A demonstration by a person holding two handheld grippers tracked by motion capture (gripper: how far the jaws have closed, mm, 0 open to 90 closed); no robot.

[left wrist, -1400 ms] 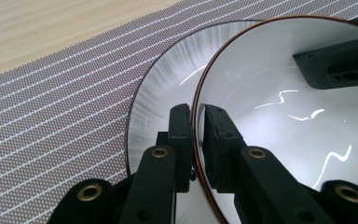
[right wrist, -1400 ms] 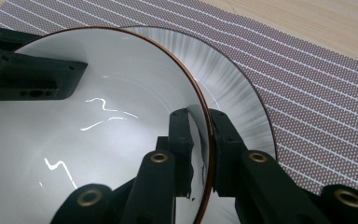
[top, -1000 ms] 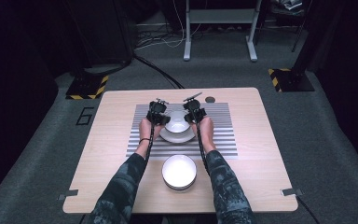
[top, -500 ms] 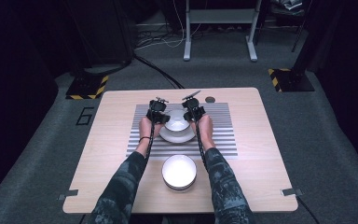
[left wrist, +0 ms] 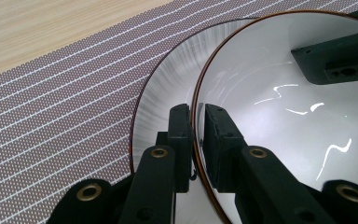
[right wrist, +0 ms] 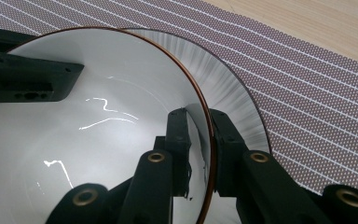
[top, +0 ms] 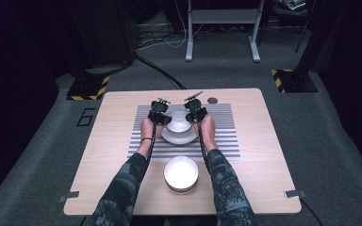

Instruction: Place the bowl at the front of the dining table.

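Observation:
A small white bowl [top: 178, 121] with a thin brown rim sits over a white plate [top: 176, 137] on the striped mat [top: 217, 132]. My left gripper [top: 160, 114] is shut on the bowl's left rim, one jaw inside and one outside, as the left gripper view shows at the bowl [left wrist: 284, 116] and left gripper [left wrist: 196, 140]. On the opposite rim my right gripper [top: 194, 112] is shut the same way; the right gripper view has the bowl [right wrist: 98, 130] pinched by the right gripper [right wrist: 209, 144]. The plate [left wrist: 168, 84] [right wrist: 233, 93] shows just beneath the bowl.
A second white bowl [top: 181, 173] stands near the table's front edge, between the person's forearms. A small dark round hole [top: 212, 100] lies behind the mat on the wooden table [top: 108, 155]. Stands and cables occupy the floor beyond.

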